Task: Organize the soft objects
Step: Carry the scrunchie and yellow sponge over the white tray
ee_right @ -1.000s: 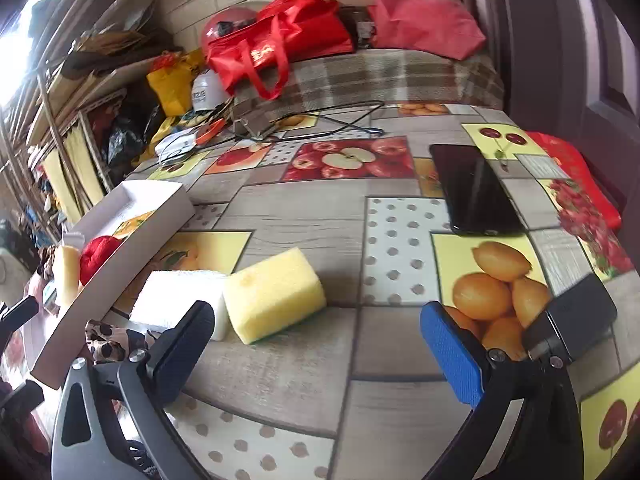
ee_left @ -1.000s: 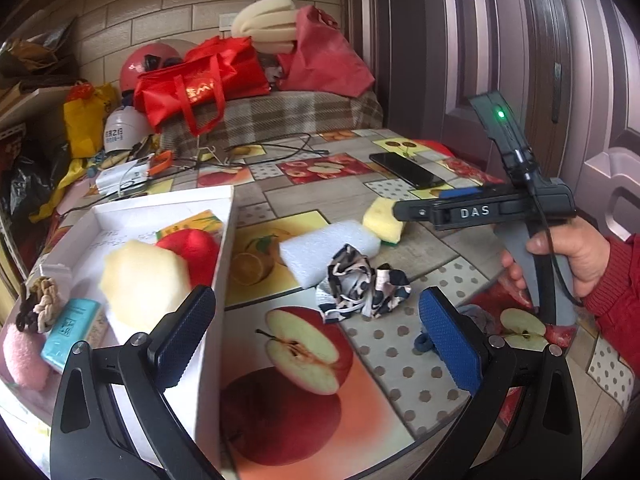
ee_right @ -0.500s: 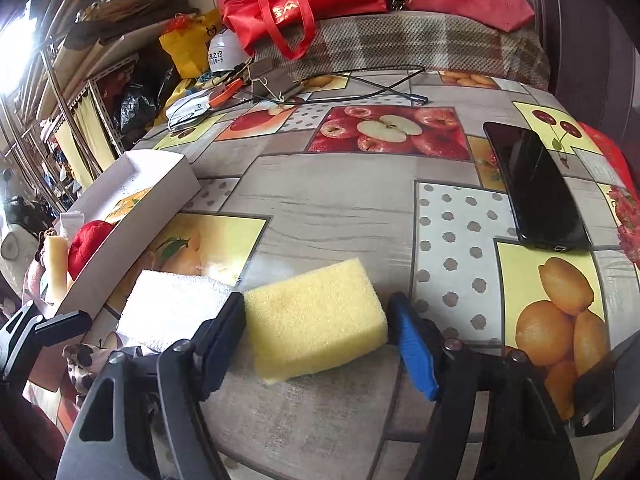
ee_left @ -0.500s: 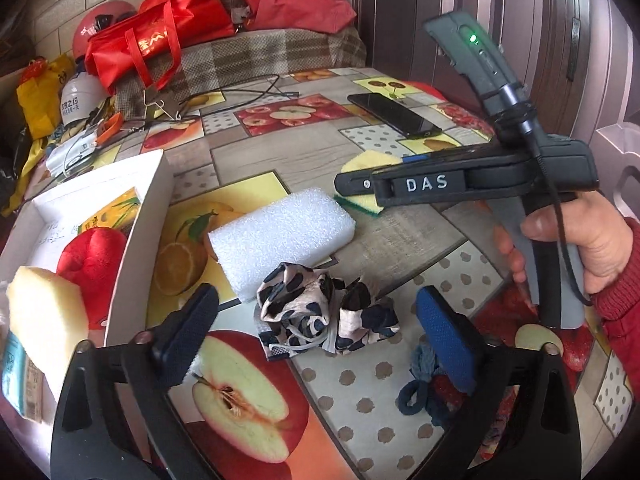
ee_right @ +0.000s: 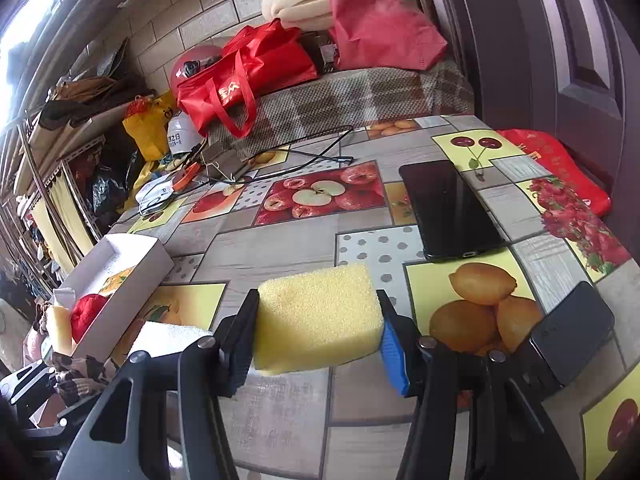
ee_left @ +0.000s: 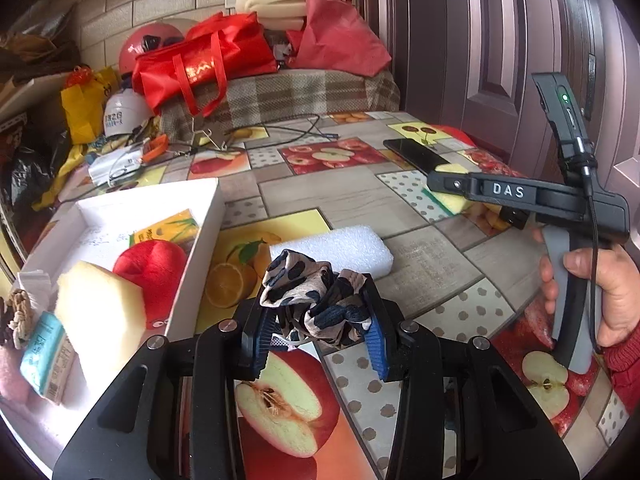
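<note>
Left gripper (ee_left: 320,336): your jaws are squeezed tight on the spotted cloth (ee_left: 316,300), bunched right between the pads.
Right gripper (ee_right: 316,344): your jaws are pressed on the yellow sponge (ee_right: 318,318), one pad on each short side.
How they feel: both look light and squishy. The cloth may slip out, so hold its thick middle.
White box (ee_left: 120,208): just left of your left gripper. It already has a red ball (ee_left: 154,264) and a foam block (ee_left: 100,312) inside.
White foam pad (ee_left: 332,250): on the worktop (ee_left: 360,200) just past the cloth.
In the way: the box wall is close, so lift over it. A phone (ee_right: 448,208) lies past the sponge, to the right.
</note>
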Available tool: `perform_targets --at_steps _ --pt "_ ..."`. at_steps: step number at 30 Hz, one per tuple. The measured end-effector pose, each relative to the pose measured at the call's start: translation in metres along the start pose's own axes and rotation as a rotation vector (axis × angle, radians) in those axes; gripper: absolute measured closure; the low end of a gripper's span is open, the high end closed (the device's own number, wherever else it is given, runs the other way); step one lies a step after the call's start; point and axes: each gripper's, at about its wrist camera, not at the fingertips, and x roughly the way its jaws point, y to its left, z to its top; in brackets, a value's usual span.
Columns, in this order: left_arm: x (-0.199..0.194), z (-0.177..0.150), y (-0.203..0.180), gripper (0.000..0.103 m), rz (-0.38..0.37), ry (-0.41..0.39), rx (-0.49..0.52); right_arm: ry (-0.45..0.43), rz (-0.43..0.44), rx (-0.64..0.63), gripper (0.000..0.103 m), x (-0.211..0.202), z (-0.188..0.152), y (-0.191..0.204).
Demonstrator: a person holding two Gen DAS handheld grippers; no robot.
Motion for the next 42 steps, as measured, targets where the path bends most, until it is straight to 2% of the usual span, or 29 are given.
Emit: perform_targets --at_steps 8,12,19,30,37,42 --pt "-0.031 -0.005 0.002 0.064 0.077 -0.15 -0.012 -0.122 -0.023 -0.051 0.049 -0.06 -0.03 0.012" --pt "-0.039 -0.008 0.004 0.064 0.089 -0.186 -0.023 -0.184 -0.031 -0.091 0.049 -0.084 -0.044 0.026" --pt "-0.051 -0.014 0.007 0.064 0.1 -0.21 -0.036 -0.231 0.002 -0.179 0.049 -0.102 -0.064 0.065" --pt "-0.075 -0.033 0.032 0.064 0.133 -0.222 -0.079 -0.214 0.071 -0.252 0.049 -0.098 -0.08 0.117" --pt "-0.088 -0.043 0.065 0.064 0.19 -0.228 -0.129 -0.213 0.081 -0.303 0.049 -0.091 -0.085 0.146" --pt "-0.095 -0.049 0.092 0.064 0.27 -0.242 -0.166 -0.208 0.09 -0.331 0.049 -0.082 -0.087 0.166"
